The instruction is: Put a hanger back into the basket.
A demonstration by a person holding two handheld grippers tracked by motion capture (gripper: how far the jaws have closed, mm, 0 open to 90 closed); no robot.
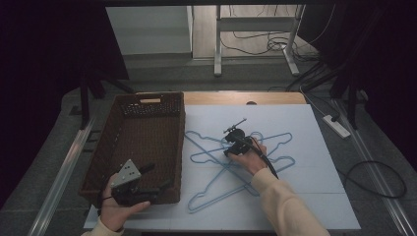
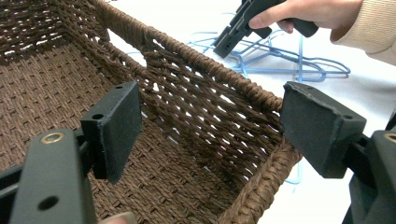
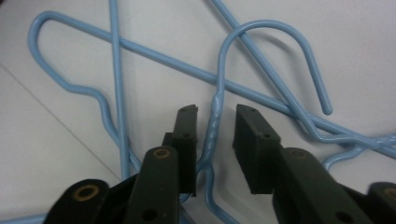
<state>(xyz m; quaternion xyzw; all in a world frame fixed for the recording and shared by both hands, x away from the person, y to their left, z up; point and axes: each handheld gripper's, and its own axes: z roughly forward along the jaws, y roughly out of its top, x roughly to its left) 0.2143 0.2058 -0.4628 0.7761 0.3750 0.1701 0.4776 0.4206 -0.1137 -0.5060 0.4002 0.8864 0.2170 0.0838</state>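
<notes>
Several light-blue wire hangers (image 1: 216,178) lie tangled on the white table top, right of a brown wicker basket (image 1: 181,129). My right gripper (image 1: 232,146) is lowered onto the pile. In the right gripper view its jaws stand slightly apart, open (image 3: 215,114), on either side of the twisted neck of one hanger (image 3: 271,27), with a gap on the right side. My left gripper (image 1: 155,179) hovers at the basket's near right corner. It is wide open (image 2: 210,130), one pad (image 2: 116,123) inside the basket (image 2: 219,77), the other outside it, holding nothing.
The basket holds nothing that I can see. A wooden strip (image 1: 241,98) runs behind the white top. Beyond the table are metal desk legs (image 1: 217,49), floor cables and a white power strip (image 1: 337,126). Bare white surface lies right of the hangers.
</notes>
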